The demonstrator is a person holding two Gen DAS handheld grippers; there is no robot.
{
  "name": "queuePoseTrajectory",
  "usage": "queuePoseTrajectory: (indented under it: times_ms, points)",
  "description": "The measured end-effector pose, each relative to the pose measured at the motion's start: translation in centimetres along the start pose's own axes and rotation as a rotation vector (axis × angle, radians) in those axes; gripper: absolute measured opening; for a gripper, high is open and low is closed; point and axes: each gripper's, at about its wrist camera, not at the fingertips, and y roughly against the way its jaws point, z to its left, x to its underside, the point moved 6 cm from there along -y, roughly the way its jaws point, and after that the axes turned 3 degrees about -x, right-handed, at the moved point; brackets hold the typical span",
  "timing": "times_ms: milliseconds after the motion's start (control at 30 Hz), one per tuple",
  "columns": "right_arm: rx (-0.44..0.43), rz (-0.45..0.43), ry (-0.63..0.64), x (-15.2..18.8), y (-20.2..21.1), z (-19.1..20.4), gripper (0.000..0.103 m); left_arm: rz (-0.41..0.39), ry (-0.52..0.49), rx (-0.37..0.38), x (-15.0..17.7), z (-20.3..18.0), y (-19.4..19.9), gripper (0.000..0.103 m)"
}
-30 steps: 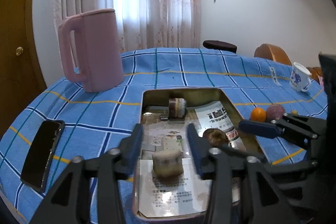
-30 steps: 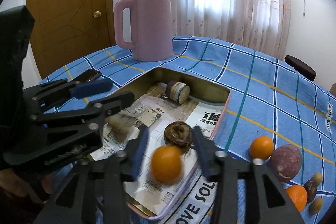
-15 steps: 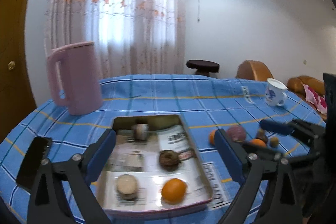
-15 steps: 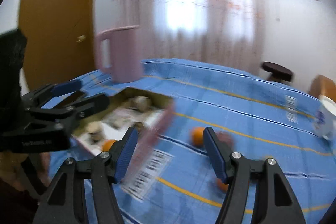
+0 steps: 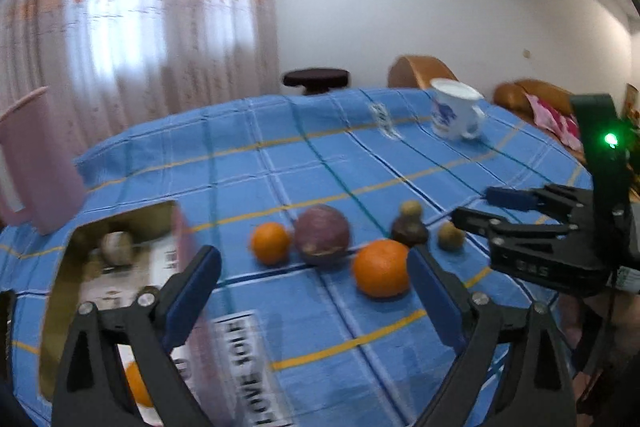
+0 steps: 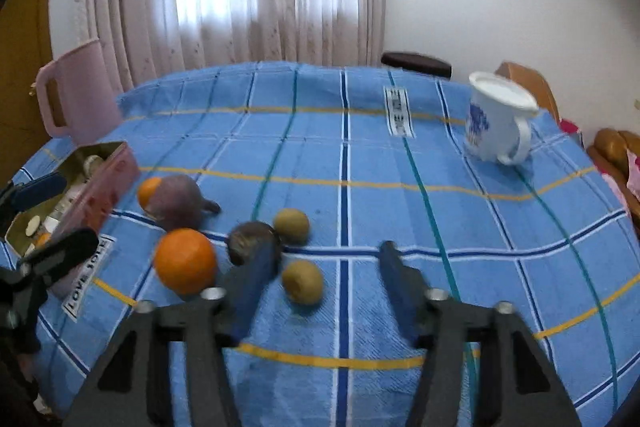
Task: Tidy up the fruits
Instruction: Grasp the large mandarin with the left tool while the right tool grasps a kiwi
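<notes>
We count three oranges: a large orange (image 6: 185,261) and a small orange (image 6: 148,190) on the cloth, and a tray orange (image 5: 138,385) in the tin. One purple fruit (image 6: 178,202). One dark brown fruit (image 6: 249,243). Two kiwi-coloured fruits, a far one (image 6: 291,225) and a near one (image 6: 302,281). One tray (image 6: 114,183), holding besides at least one pale round item (image 5: 117,247) (other contents too blurred for us to tally). One pink jug (image 6: 76,94). One white mug (image 6: 496,121). One checked tablecloth (image 6: 344,155). Two grippers: left gripper (image 5: 312,293), right gripper (image 6: 328,279).
</notes>
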Motion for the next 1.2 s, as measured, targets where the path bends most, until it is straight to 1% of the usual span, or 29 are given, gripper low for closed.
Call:
queuePoseTrajectory:
  times_ms: [67, 133, 200, 267, 367, 500, 533, 600, 667, 733, 900, 1033, 1200]
  points:
    - [-0.025, 0.027, -0.019, 0.3, -0.7, -0.2, 0.045, 0.043, -0.021, 0.022, 0.2, -1.2, -1.1, 0.086]
    - [-0.036, 0.035, -0.022, 0.5, -0.9, -0.2, 0.044, 0.069, -0.039, 0.038, 0.5, -2.1, -1.7, 0.083]
    - [-0.045, 0.050, -0.017, 0.6, -1.2, 0.0, 0.044, 0.094, -0.051, 0.049, 0.8, -2.7, -2.4, 0.077]
    - [-0.061, 0.082, -0.019, 0.9, -1.7, 0.1, 0.043, 0.137, -0.048, 0.081, 1.3, -3.2, -3.1, 0.065]
    - [-0.079, 0.096, -0.013, 0.9, -2.1, 0.2, 0.043, 0.172, -0.044, 0.104, 1.6, -3.7, -3.9, 0.065]
    - [-0.097, 0.152, -0.005, 1.4, -3.2, 0.5, 0.043, 0.195, -0.027, 0.124, 1.4, -3.8, -4.8, 0.064]
    - [-0.105, 0.159, -0.008, 1.5, -3.4, 0.6, 0.040, 0.209, -0.018, 0.140, 1.4, -3.9, -5.1, 0.060]
    - [-0.121, 0.164, -0.011, 1.5, -3.4, 0.7, 0.037, 0.216, -0.010, 0.160, 1.4, -3.8, -5.3, 0.058]
    - [-0.130, 0.169, -0.005, 1.5, -3.5, 0.9, 0.028, 0.214, -0.015, 0.174, 1.4, -4.1, -5.2, 0.050]
    - [-0.134, 0.171, 0.003, 1.6, -3.5, 1.1, 0.028, 0.209, -0.022, 0.160, 1.4, -4.1, -5.1, 0.050]
    - [-0.132, 0.152, -0.001, 1.4, -3.2, 1.0, 0.028, 0.200, 0.007, 0.176, 1.3, -3.7, -4.9, 0.049]
    - [-0.124, 0.114, 0.007, 1.1, -2.4, 1.0, 0.028, 0.154, 0.010, 0.170, 1.0, -3.5, -4.2, 0.049]
    - [-0.141, 0.051, 0.008, 0.7, -1.2, 1.0, 0.028, 0.080, 0.004, 0.139, 0.6, -3.3, -2.9, 0.049]
